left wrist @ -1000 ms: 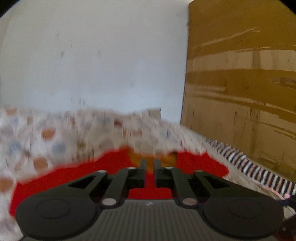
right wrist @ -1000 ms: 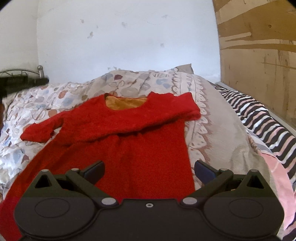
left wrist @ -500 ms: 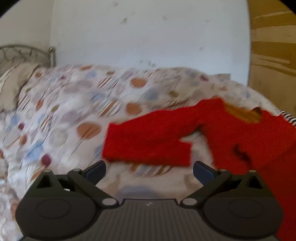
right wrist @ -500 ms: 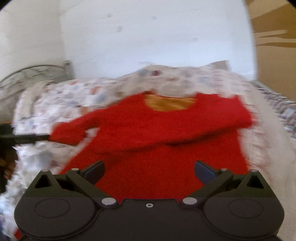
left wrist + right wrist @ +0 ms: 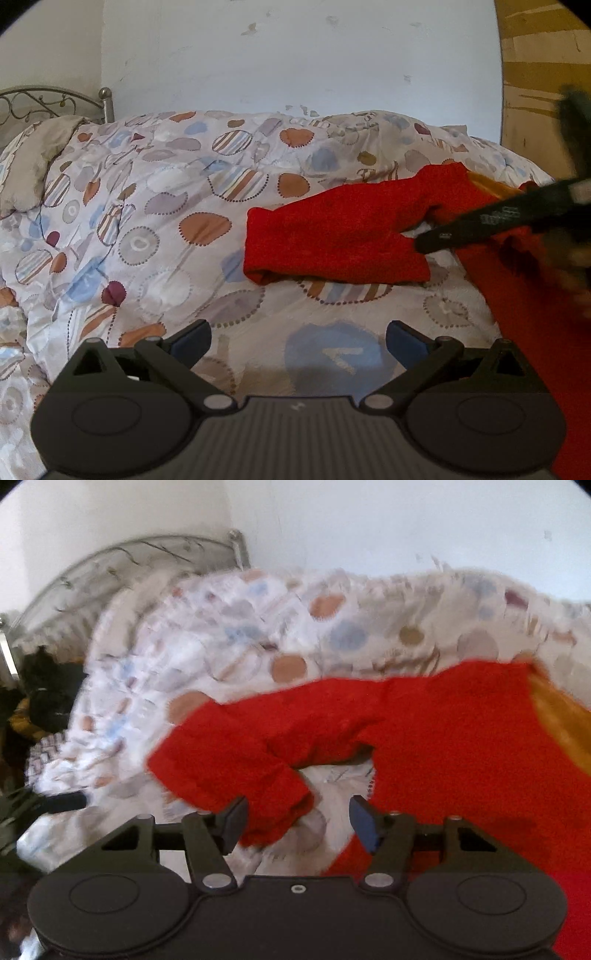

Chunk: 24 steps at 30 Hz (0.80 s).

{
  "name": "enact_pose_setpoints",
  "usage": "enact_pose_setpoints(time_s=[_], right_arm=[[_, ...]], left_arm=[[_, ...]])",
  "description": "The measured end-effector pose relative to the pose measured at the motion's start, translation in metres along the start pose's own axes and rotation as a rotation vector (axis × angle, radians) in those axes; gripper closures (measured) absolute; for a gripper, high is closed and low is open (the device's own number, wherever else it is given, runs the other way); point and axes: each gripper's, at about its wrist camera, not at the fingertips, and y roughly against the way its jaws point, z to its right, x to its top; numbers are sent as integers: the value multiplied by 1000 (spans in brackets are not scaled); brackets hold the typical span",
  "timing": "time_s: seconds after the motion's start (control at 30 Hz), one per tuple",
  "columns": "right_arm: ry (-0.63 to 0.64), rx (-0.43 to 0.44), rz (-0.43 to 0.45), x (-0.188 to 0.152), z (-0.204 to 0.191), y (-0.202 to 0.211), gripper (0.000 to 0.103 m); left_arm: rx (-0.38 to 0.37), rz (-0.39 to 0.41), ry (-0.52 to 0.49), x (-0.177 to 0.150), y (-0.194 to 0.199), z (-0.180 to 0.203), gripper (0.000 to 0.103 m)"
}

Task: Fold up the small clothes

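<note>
R claw [image 5: 297, 821]: jaws closing, pads not yet pressing; the sleeve [image 5: 236, 764] cuff edge of the red garment [image 5: 461, 738] sits between them, nearer the 9 o'clock pad. L claw [image 5: 297, 345]: wide open, nothing in it, over bare duvet [image 5: 147, 221]. From L view the sleeve lies at 1 o'clock, garment body running off at 3 o'clock; R claw's finger crosses in at 2–3 o'clock.

Risk, as I judge: R view is motion-blurred, hand moving fast, so the pinch may catch duvet w/ the cuff, or only a thin edge that slips out mid-fold.

Vs a sec ago: L claw was nearly shut over the red fabric, now open & off it. R was wide open facing the whole garment, now at the sleeve.
</note>
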Motion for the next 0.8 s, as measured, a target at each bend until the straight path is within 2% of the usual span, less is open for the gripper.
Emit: enact_pose_setpoints(time_s=[0.03,0.07,0.1,0.17,0.23,0.33,0.57,0.7,0.8], right_arm=[[-20,11,-12,2,1,-8,45],[-21,13,-20,3,1,-13,59],[-11,9,-24,4,-1,-17,79],[11,19,-39,4,-5,-18,98],[39,24,-22,7,-9,-11,99],[41,66,57,24,-9,20,99],[-31,110,225,67,19,139,99],[-98,63,258,57,51,202,99],[-117,-24,239,30,74,226,99]], left_arm=[[0,2,-2,0,0,-1,0],[1,5,-2,0,1,-3,0],[1,7,0,1,1,-5,0],[0,14,5,2,3,-8,0],[-3,21,16,3,4,-10,0],[-16,35,48,6,8,-11,0],[-35,59,38,17,13,4,0],[-67,80,21,25,14,19,0],[-84,81,10,30,11,32,0]])
